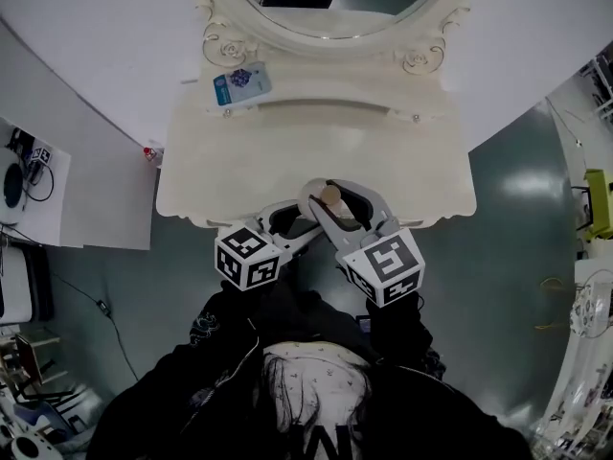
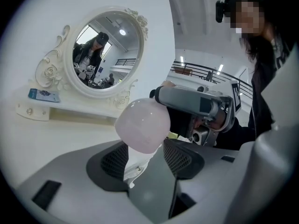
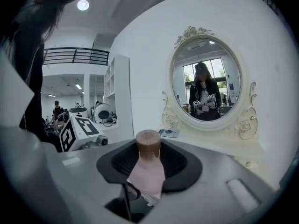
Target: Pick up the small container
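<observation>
Small container (image 3: 145, 171): one pink bottle with a brown cap, held in the air just off the front edge of the bench (image 1: 412, 175), not resting on it.
Long axis: runs along the right jaws, cap pointing away from that camera towards the mirror (image 1: 335, 12), base towards the hand.
Right gripper (image 3: 149, 153): jaws closed on the bottle's body, with the pads on either side of it.
Left gripper (image 2: 144, 146): comes in from the left. Its jaws are drawn in close around the bottle's rounded pink end and seem to pinch it at the tips.
Nearer hand: neither, since both pairs of jaws meet at the bottle. The right has the fuller hold along its length.
Next move, as I judge it: the lift depends on the right grip. The left hold looks shallow and could slip.
Count: one small container, two grippers, one bench, one mirror, one blue packet (image 1: 241, 85) on the shelf, well away from the jaws.
</observation>
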`<state>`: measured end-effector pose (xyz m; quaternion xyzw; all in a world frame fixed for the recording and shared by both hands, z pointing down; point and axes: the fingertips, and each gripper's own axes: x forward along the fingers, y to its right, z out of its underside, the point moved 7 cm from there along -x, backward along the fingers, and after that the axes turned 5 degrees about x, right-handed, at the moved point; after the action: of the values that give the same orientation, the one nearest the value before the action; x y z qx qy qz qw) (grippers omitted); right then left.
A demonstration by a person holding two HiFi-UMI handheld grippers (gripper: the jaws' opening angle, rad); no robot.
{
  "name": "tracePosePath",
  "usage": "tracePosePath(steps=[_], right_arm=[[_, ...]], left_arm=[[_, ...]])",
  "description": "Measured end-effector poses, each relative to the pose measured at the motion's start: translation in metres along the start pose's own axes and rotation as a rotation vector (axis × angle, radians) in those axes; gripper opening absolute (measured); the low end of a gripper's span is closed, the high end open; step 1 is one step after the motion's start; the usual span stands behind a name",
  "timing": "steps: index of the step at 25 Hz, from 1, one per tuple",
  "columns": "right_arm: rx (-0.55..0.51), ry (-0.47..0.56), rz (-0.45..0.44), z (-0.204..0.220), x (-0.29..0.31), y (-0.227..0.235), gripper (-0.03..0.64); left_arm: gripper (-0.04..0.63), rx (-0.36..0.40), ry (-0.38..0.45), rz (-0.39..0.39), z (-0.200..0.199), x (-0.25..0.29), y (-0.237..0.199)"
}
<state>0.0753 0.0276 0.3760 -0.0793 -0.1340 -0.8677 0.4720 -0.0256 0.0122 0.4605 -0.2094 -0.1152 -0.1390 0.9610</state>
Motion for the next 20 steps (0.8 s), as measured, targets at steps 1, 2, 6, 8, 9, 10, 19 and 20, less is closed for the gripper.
tracePosePath(steps=[1,2,6,8,9,10,19,20], right_arm=[[0.000,-0.001,-0.008,0.003,-0.008,-0.003,0.149],[-0.001,-0.003,-0.015,0.006,-0.017,-0.006,0.149],[-0.005,-0.002,-0.034,0.017,-0.048,-0.017,0.149],[-0.001,0.002,-0.039,0.021,-0.062,-0.020,0.149],[0.003,0.005,-0.041,0.023,-0.068,-0.021,0.149],[0.008,0.009,-0.042,0.024,-0.075,-0.023,0.149],[0.032,0.023,-0.042,0.036,-0.129,-0.036,0.149],[0.035,0.023,-0.042,0.038,-0.133,-0.036,0.149]], left_arm=[[0.227,-0.001,0.001,-0.008,0.004,0.000,0.009],[0.227,-0.005,0.003,-0.015,0.008,-0.001,0.019],[0.227,-0.019,0.017,-0.031,0.023,-0.001,0.053],[0.227,-0.013,0.015,-0.035,0.028,0.000,0.067],[0.227,-0.010,0.013,-0.037,0.030,0.000,0.073],[0.227,-0.007,0.010,-0.039,0.031,-0.001,0.080],[0.227,0.001,-0.005,-0.035,0.046,0.001,0.133],[0.227,0.001,-0.006,-0.031,0.047,0.002,0.137]])
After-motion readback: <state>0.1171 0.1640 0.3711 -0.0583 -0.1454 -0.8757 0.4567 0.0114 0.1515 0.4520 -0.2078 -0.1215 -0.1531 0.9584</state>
